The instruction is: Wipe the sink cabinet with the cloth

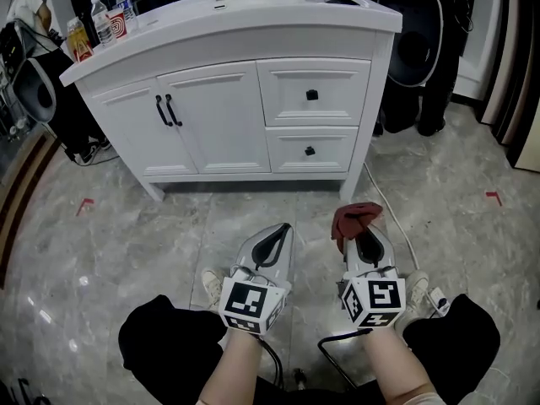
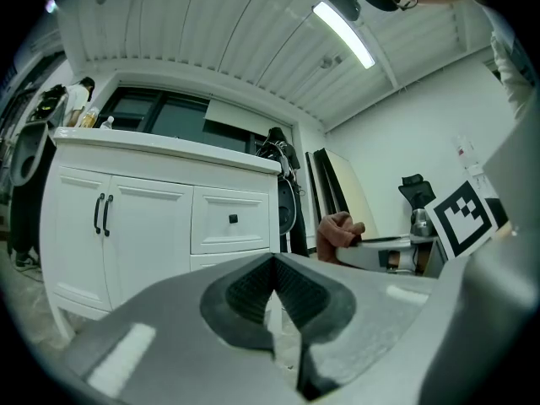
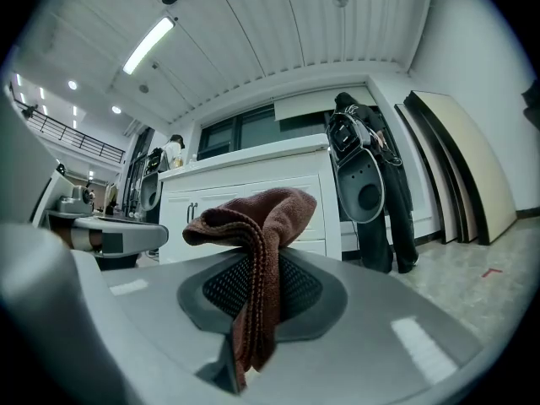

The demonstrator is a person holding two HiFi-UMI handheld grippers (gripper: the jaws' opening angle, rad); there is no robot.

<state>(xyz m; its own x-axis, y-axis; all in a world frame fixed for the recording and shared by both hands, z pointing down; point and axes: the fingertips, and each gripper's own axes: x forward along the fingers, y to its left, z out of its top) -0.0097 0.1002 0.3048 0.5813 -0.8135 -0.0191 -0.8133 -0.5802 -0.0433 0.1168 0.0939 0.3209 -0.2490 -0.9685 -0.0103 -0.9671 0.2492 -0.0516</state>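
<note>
The white sink cabinet [image 1: 236,99] stands ahead, with two doors on its left and two drawers on its right. Its front also fills the left gripper view [image 2: 143,218] and shows behind the cloth in the right gripper view [image 3: 253,184]. A dark red cloth [image 1: 354,218] is pinched in my right gripper [image 1: 364,233], which is shut on it; the cloth [image 3: 257,251] bunches above the jaws and hangs down between them. My left gripper [image 1: 274,241] is shut with nothing in it, its jaws [image 2: 272,298] meeting at the tip. Both grippers hover low over the floor, short of the cabinet.
Bottles [image 1: 110,19] and small items stand on the countertop [image 1: 253,15]. A black chair [image 1: 418,32] is beside the cabinet's right end, another black object [image 1: 38,91] at the left. A white cable [image 1: 396,226] runs over the marble floor [image 1: 126,243]. Red tape marks [image 1: 494,197] lie on it.
</note>
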